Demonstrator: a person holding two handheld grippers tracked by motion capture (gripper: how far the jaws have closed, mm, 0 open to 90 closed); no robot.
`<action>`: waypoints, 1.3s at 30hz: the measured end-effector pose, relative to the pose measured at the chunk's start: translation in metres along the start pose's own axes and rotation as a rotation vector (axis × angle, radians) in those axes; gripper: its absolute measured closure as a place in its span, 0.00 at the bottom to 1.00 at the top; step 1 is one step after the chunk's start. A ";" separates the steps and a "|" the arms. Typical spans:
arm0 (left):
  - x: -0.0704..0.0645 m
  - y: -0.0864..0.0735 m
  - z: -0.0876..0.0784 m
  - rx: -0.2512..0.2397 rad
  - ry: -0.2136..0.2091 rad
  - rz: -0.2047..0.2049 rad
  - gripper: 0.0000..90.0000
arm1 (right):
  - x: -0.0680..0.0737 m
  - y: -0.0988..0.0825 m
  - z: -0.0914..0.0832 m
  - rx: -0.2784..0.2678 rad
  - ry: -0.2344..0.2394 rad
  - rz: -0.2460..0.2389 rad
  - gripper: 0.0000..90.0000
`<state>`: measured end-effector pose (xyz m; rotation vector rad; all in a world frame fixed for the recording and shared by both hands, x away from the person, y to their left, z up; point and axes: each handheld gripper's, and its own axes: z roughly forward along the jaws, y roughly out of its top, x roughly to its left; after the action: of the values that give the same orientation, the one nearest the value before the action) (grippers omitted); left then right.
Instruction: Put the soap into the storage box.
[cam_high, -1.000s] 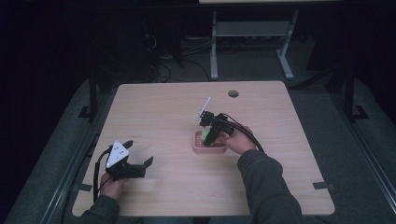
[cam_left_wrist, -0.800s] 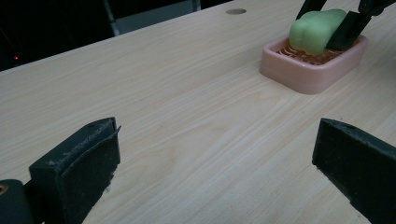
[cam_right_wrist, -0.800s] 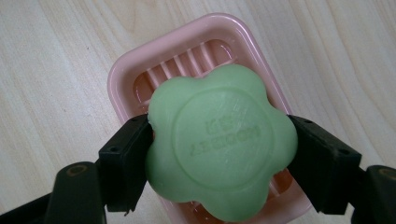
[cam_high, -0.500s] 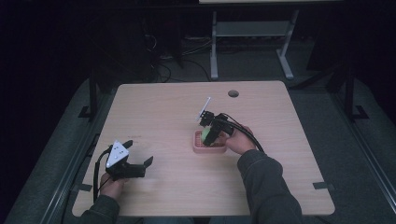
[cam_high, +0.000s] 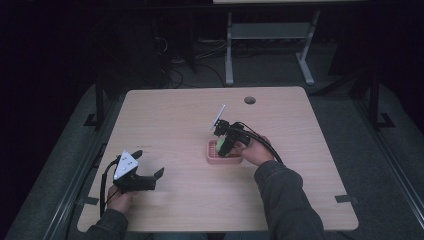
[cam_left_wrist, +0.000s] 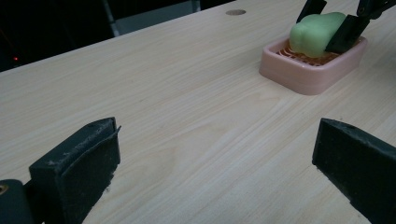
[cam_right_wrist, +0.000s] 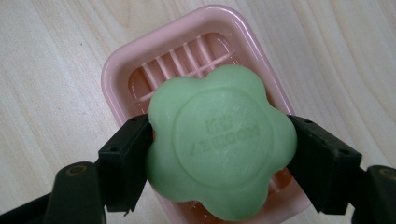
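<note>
Lower left of the high view: left claw (cam_high: 148, 176), jaws spread, low over the bare desk (cam_high: 170, 125); centre: right claw (cam_high: 224, 148) pinching a green flower-shaped soap (cam_right_wrist: 220, 140) just over the pink soap dish (cam_right_wrist: 122, 70).

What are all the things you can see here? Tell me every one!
soap: 1, green, flower-shaped, over the dish, held between the right gripper's fingers
soap dish: 1, pink, ribbed, on the table right of the middle
table: 1, light wood, round hole near its far edge
metal frame: 1, grey, on the floor beyond the table
left gripper: 1, black with a grey plate, open, near the table's front left
right gripper: 1, black, shut on the soap
hands: 2, one on each gripper
</note>
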<state>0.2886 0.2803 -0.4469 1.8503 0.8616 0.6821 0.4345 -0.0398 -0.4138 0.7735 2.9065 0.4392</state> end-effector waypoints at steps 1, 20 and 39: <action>0.000 0.000 0.000 0.001 0.000 -0.001 0.00 | 0.000 0.000 0.000 0.000 0.001 0.005 0.29; 0.000 0.000 0.000 0.000 0.001 0.001 0.00 | -0.002 -0.005 -0.002 -0.019 0.010 0.019 0.28; -0.001 0.000 0.001 -0.002 0.001 -0.003 0.00 | -0.004 -0.007 -0.003 -0.037 0.000 0.026 0.29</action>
<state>0.2891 0.2788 -0.4475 1.8462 0.8642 0.6823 0.4346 -0.0481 -0.4133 0.8062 2.8824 0.4944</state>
